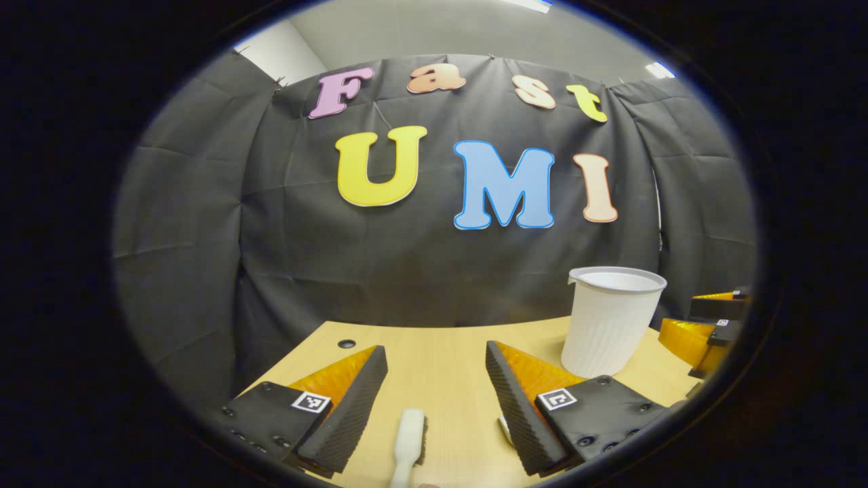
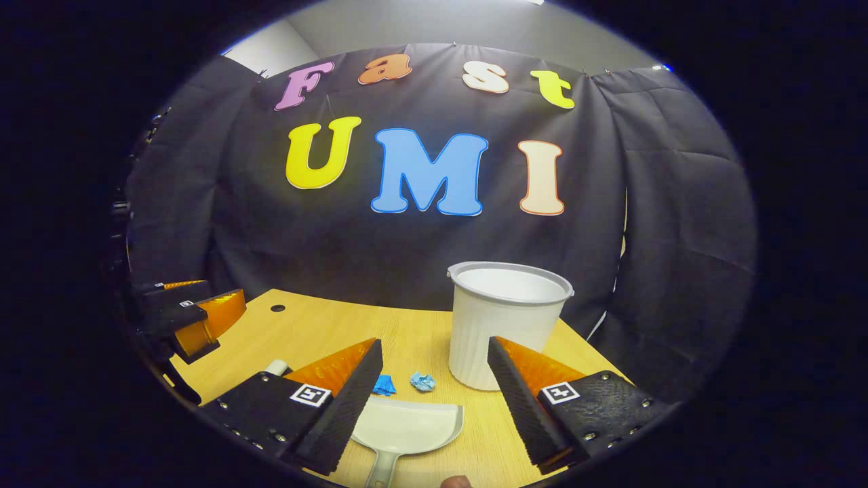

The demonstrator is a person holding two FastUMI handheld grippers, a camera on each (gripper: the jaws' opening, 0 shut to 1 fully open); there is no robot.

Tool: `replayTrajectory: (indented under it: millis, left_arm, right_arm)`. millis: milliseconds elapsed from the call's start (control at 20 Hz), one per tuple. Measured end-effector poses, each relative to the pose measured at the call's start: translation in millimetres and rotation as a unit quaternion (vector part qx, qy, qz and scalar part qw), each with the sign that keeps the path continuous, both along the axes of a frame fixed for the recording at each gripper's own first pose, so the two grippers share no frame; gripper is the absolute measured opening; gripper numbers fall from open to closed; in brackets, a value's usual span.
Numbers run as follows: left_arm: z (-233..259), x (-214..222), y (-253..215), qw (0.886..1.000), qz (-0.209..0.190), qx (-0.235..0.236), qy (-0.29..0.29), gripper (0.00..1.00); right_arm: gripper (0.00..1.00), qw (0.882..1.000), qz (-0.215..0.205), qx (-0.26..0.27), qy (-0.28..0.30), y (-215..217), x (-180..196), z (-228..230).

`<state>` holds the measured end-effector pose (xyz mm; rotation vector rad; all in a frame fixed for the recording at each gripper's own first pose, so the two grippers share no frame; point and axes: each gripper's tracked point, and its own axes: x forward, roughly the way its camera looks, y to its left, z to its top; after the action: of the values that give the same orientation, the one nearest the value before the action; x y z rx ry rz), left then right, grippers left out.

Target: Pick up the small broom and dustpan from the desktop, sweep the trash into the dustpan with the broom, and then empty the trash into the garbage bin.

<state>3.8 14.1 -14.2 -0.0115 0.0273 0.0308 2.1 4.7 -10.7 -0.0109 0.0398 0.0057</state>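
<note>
Left gripper view, left to right: cable hole (image 1: 346, 343) near far left corner of wooden desktop (image 1: 447, 359). Left gripper (image 1: 434, 400) hung low over the desk, fingers spread wide, nothing between the pads. Small white broom (image 1: 409, 444) lay flat on the desk below the gap, nearer the left finger, handle toward camera, touched by neither finger. White ribbed garbage bin (image 1: 610, 322) stood upright past the right finger, toward the back edge; inside hidden from this angle. Other gripper seen at far right edge, beyond the bin.

Right gripper view, left to right: other gripper (image 2: 193, 315) at far left over the desk edge, broom tip (image 2: 277, 367) just peeking beside own left finger. Right gripper (image 2: 434, 400) spread wide, empty. White dustpan (image 2: 405, 427) lay flat under the gap, closer to the left finger, handle toward camera, pan looked empty. Two blue crumpled trash scraps (image 2: 384, 385) (image 2: 422, 381) on the desk just beyond the pan's front lip, not in it. Garbage bin (image 2: 505, 318) upright right of the scraps, partly behind the right finger; visible inner wall bare, bottom out of sight.
</note>
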Motion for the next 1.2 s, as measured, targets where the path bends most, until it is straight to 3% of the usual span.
replayTrajectory:
  millis: [750, 1200]
  left_arm:
    - [-57.3, 3.2, 10.8, 0.995, -0.017, -0.027, 0.09, 0.95]
    - [-121.3, 1.1, 24.1, 0.979, -0.022, -0.042, 0.198, 0.95]
  right_arm:
    - [0.97, 0.996, 0.019, 0.004, 0.084, 14.7, 0.7, -46.5]
    - [0.97, 0.987, 0.034, 0.011, 0.158, 31.0, -1.1, -85.2]
